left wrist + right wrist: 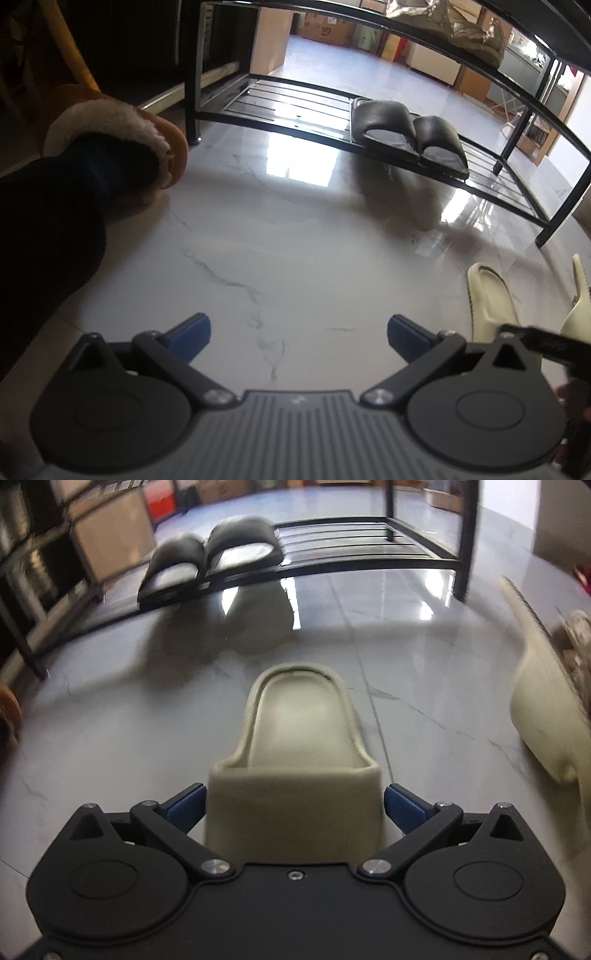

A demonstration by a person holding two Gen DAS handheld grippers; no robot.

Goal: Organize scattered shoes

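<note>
So, quick rundown from my remote seat:

Left gripper [299,338]: fingers spread wide, nothing between them — just bare marble floor [258,240] under it.

Right gripper [293,808]: fingers apart on either side of a cream slide [299,738]. The blue pads [400,806] sit beside the strap end with a sliver of gap on each side as far as I can see, so I'd call it straddling, not clamped.

Cream slide: flat on the floor, strap end toward my right camera, the open end pointing away at the shoe rack [369,554].

Second cream slide [546,709]: off to the right of the first, tipped up on its side, well apart from it. Left camera catches both of them at its lower right edge [491,302].

Black slides [410,136]: a pair, side by side and touching, parked on the rack's bottom shelf, near the front rail.

Shoe rack: black metal frame with slatted shelves — most of the bottom shelf left of the black pair is open. Something tan and crumpled [461,29] sits on the upper shelf, too blurry for me to name.

Brown fuzzy slipper [147,140]: on the floor at the left, beside the rack's leg, with a dark-clad leg [48,229] in it.
</note>
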